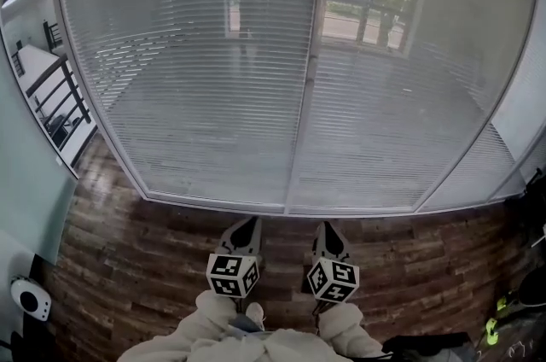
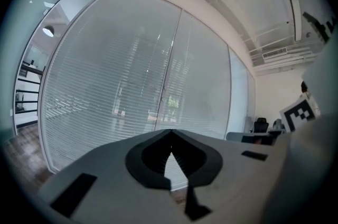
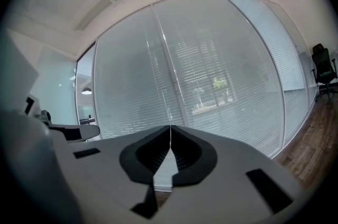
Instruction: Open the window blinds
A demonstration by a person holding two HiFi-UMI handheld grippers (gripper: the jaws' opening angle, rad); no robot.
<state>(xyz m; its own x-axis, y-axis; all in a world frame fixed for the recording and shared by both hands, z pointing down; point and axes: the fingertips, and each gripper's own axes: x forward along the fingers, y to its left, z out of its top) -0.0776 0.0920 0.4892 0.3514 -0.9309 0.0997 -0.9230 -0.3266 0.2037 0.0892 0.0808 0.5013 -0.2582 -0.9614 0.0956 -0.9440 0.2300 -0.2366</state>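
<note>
White slatted blinds hang shut behind a tall glass wall of two panes, split by a vertical mullion. They fill the left gripper view and the right gripper view too. My left gripper and right gripper sit side by side low in the head view, both pointing at the glass and short of its bottom rail. The left gripper is shut, tips touching, with nothing between them. The right gripper is shut and empty as well.
Dark wooden floor runs up to the glass. A black railing stands at the far left and a small white device at the lower left. Dark gear lies at the right edge. An office chair stands far right.
</note>
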